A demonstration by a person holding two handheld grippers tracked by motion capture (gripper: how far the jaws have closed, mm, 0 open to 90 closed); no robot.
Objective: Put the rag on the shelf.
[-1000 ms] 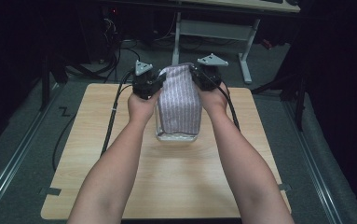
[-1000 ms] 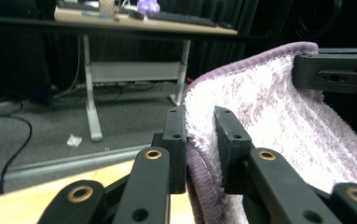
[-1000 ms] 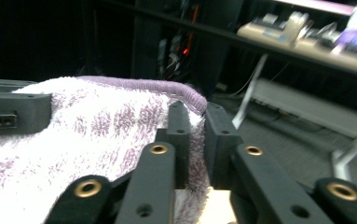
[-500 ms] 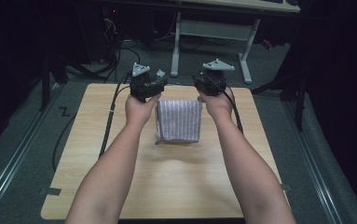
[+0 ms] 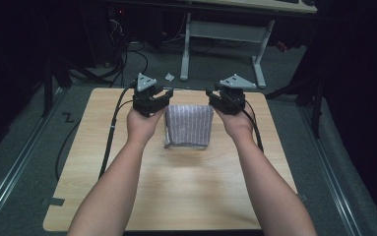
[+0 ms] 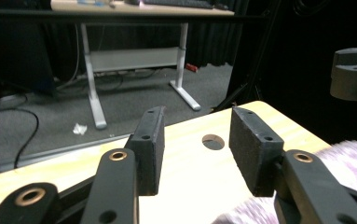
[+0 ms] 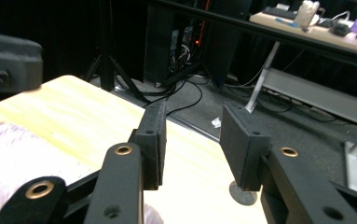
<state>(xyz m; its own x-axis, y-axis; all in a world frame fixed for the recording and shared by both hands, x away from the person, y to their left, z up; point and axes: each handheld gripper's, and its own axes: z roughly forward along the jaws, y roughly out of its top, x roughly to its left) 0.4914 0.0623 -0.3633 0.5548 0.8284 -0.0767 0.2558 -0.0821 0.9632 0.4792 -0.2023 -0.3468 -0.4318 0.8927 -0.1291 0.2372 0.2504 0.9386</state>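
Two grippers flank one folded striped cloth (image 5: 189, 125) near the table's (image 5: 186, 196) far edge. Left gripper (image 5: 162, 97): jaws apart, nothing between them, just beside the cloth's far left corner; cloth lies to its right and slightly nearer the person. Cloth: flat, squarish bundle, long axis hard to call, folds stacked, blurred at the bottom of both gripper views. Right gripper (image 5: 212, 97): jaws likewise apart and empty, just beside the far right corner; cloth lies to its left. Both hands about equally near. Judgement: nothing obstructs either approach; table hole (image 6: 212, 141) ahead, well clear.
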